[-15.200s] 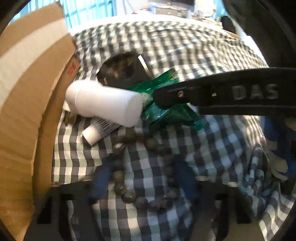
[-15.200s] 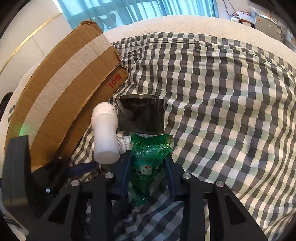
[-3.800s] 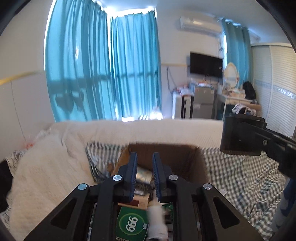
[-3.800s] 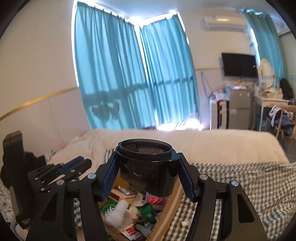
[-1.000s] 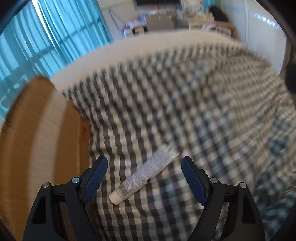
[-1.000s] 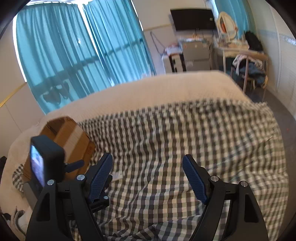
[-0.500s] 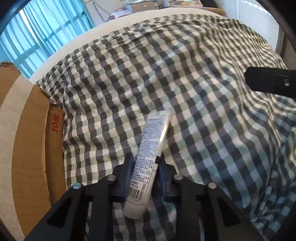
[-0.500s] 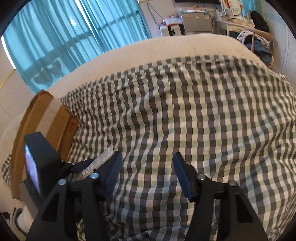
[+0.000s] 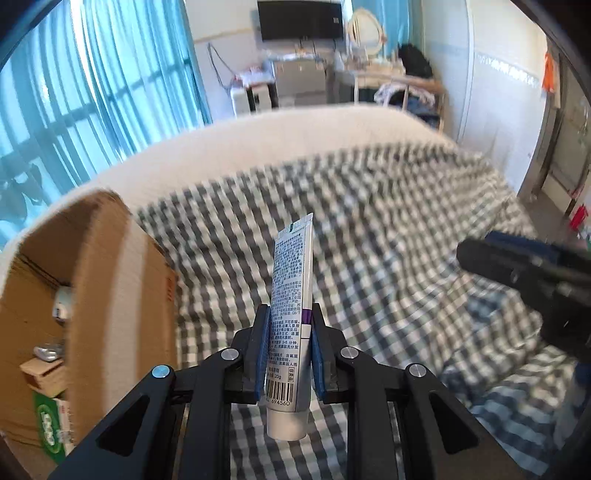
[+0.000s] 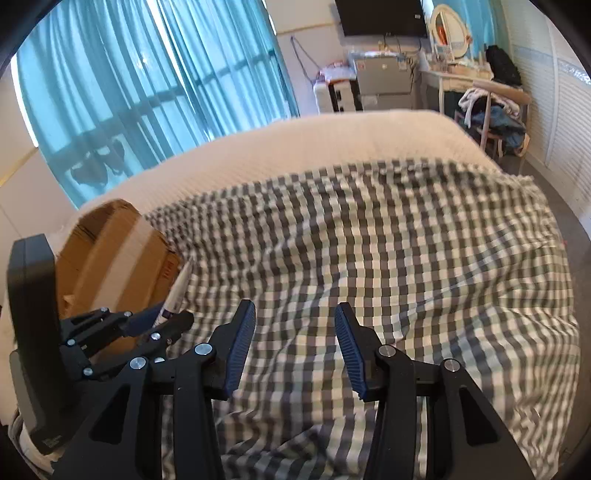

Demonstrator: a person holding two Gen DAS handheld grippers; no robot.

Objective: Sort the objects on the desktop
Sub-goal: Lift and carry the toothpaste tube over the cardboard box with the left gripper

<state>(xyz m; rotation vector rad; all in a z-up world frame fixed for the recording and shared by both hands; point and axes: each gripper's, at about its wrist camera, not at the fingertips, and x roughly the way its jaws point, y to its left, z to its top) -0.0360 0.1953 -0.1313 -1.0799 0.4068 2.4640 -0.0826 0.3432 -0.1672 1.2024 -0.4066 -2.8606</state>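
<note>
My left tongs (image 9: 287,354) pinch a slim white tube (image 9: 290,314) of fine print; their jaws have just been closing on it. Its long axis runs along the fingers, flat crimped end forward, round cap toward me, above the checked bedspread (image 9: 388,240) beside the cardboard box (image 9: 92,295). My right tongs (image 10: 295,347), also just narrowing, stand spread and empty.

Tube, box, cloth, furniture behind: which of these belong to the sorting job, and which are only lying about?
Job:
- tube, clamped in the left gripper
- cardboard box, already holding items
- right gripper, with nothing between its fingers

Lying about:
- checked cloth
- curtains
- TV
- chair
</note>
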